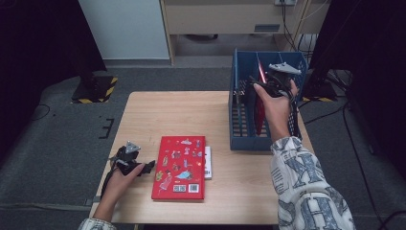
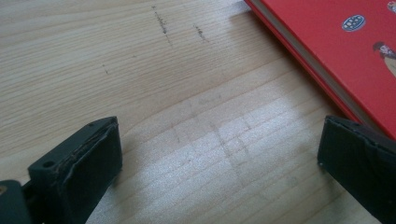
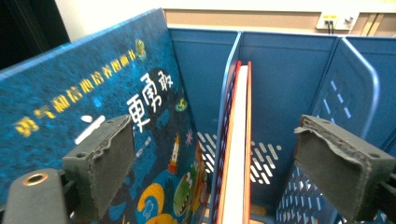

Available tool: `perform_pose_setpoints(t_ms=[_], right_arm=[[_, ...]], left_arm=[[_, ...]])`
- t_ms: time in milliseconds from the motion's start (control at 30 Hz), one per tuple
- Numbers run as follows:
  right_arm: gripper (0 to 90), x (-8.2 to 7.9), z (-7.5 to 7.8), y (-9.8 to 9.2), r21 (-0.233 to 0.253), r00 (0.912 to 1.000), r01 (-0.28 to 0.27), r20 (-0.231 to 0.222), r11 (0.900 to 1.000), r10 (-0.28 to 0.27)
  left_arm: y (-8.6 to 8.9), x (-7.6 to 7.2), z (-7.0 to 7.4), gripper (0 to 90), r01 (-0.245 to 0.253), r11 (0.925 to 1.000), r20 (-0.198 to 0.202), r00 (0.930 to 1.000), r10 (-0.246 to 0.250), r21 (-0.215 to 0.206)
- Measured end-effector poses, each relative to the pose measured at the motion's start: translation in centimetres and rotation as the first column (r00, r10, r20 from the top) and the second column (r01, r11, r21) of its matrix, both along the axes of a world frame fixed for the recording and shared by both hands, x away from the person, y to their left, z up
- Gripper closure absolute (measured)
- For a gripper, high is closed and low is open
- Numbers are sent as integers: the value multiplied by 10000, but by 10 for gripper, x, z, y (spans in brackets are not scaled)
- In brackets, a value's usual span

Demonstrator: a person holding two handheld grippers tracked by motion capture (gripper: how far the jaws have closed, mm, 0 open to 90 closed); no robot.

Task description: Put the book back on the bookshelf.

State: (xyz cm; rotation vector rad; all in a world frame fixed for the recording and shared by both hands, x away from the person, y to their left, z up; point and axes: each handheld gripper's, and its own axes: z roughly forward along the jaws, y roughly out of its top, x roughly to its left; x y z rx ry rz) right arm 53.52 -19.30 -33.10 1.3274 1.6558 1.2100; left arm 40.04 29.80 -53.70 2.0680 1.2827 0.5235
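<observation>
The left gripper [image 1: 146, 167] is lying low, near the person's side, with its jaws spread wide apart. The right gripper [image 1: 258, 88] is reaching far forward on a stretched-out arm, and its jaws are gaping wide too.

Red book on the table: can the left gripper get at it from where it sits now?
Probably yes. The left gripper rests open on the table just beside the red book, and bare wood lies between its jaws and the book's edge.
</observation>
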Motion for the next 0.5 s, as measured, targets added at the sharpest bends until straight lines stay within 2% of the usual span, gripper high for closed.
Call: perform_pose_setpoints(t_ms=[200,500], right_arm=[[105,-12,7,-3,90,9998,-170,101,9998,169],[92,-29,8,-12,180,9990,-424,119,9989,422]], left_arm=[[0,0,0,0,33,10000,-22,10000,-33,48],[0,0,0,0,26,10000,-18,10000,-26,45]])
